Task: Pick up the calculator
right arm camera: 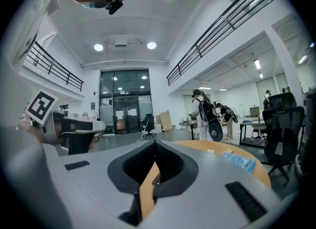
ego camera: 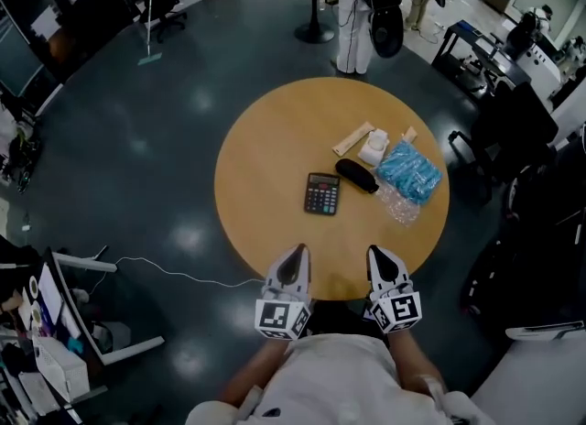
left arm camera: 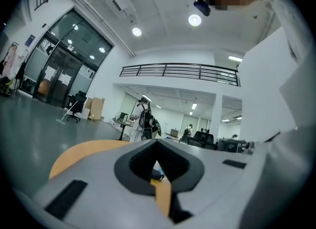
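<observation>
The dark calculator point(ego camera: 321, 193) lies flat near the middle of the round wooden table point(ego camera: 265, 167). Both grippers hover side by side over the table's near edge, pointing level at the table and well short of the calculator. My left gripper point(ego camera: 298, 252) has its jaws together with nothing in them, and its own view shows the tips point(left arm camera: 157, 143) meeting. My right gripper point(ego camera: 377, 254) is likewise shut and empty point(right arm camera: 154, 141). A dark sliver, probably the calculator point(right arm camera: 156, 179), shows through the hole between the right jaws.
Behind the calculator lie a black case point(ego camera: 356, 176), a blue packet point(ego camera: 409, 172), a white object point(ego camera: 373, 148), a pale strip point(ego camera: 352, 138) and a clear bag point(ego camera: 400, 205). A person point(ego camera: 352, 11) stands beyond the table. Office chairs point(ego camera: 517, 130) stand right. A white cable point(ego camera: 174, 272) crosses the floor left.
</observation>
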Available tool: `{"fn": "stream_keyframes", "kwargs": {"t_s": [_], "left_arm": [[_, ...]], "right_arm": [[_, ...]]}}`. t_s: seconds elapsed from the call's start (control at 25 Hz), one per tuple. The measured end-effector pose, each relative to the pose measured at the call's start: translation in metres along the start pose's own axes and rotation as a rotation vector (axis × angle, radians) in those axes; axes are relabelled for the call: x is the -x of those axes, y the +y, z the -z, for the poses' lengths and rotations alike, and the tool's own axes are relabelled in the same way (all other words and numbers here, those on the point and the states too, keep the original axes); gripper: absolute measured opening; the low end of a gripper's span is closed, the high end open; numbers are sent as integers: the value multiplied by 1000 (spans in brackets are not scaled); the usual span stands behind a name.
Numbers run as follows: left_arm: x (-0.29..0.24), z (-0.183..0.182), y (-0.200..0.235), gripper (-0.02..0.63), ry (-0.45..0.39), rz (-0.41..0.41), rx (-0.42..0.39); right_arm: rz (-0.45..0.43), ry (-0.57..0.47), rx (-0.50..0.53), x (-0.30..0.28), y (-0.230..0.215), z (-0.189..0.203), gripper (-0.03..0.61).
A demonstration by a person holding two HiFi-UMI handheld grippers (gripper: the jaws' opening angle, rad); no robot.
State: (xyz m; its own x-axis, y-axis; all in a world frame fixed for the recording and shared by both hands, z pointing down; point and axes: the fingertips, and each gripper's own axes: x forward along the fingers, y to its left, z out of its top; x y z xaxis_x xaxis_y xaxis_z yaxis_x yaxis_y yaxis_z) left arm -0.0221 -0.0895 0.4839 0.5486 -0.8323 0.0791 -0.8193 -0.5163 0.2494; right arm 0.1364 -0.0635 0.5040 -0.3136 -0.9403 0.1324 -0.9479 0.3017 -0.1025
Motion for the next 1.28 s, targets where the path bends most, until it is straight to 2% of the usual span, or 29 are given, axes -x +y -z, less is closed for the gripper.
{"fn": "stream_keyframes", "kwargs": {"t_s": [0.2,0.4,0.52,0.76,0.88,0.96,1.0,1.16,1.28], "left_arm": [[-42,-4,11,6,-9,-13,10],[-78,-2,19,6,2,-30,9],[-89,0,31,6,5,-36,24],[-105,12,49,6,37,18,63],[-109,18,61,6,59,7,91],[-110,20,67,6,69,3,107],[-111,22,69,6,72,4,114],[-116,28,81,6,90,8,125],[-118,30,92,6,98,2,137]], "right_arm": [[-37,71,4,-53,-31,23,15],[-130,139,-57,-112,-64,49,17],[-190,233,-66,-154,-74,76,18],[-308,461,-91,-232,-88,144,21],[-317,604,-144,-259,-97,194,34],[-313,675,-150,-270,-102,218,128],[-307,696,-147,-275,-105,227,140],[-272,717,-172,-300,-118,243,157],[-284,720,-217,-312,-121,250,166]]}}
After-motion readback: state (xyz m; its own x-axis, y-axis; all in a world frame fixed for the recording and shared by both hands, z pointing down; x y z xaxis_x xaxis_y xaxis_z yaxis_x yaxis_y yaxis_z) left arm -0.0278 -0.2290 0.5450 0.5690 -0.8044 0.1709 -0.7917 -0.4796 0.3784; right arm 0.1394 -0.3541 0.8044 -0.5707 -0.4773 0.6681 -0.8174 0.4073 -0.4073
